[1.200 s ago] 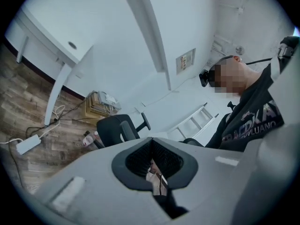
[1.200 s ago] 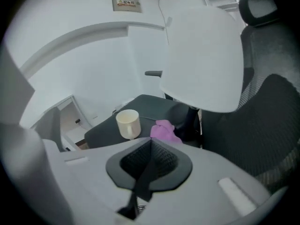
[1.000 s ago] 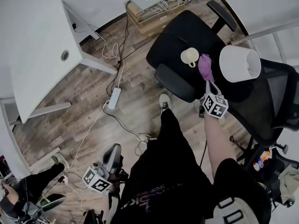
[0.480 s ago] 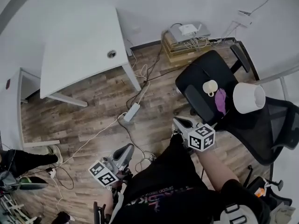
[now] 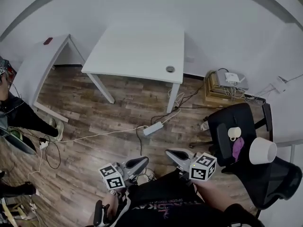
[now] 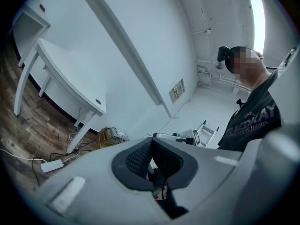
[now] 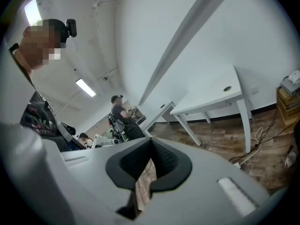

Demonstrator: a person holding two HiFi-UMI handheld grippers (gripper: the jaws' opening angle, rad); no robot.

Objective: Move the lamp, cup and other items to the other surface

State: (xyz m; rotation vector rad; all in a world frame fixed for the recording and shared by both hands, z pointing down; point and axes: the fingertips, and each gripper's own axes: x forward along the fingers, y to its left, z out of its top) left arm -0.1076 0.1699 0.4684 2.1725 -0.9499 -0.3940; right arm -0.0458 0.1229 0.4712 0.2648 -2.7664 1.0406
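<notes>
A cream cup [image 5: 234, 133], a purple item [image 5: 237, 148] and a white lamp shade [image 5: 262, 150] rest on the seat of a black office chair [image 5: 222, 122] at the right of the head view. My right gripper [image 5: 171, 153] is held level near my body, left of the chair and apart from those items, shut with nothing in it [image 7: 151, 142]. My left gripper [image 5: 143, 161] hovers beside it, its jaws also together and empty [image 6: 151, 142]. Both point toward a bare white table [image 5: 137, 51] across the floor.
A power strip [image 5: 154, 128] and cables lie on the wood floor between me and the table. A cardboard box with a router [image 5: 226, 85] stands by the wall. A second white desk [image 5: 38, 70] is at left. A person [image 5: 14, 112] stands at far left.
The view has swung from the chair up to the white table. My right gripper has left the purple item on the chair and swung left, empty. My left gripper has risen a little.
</notes>
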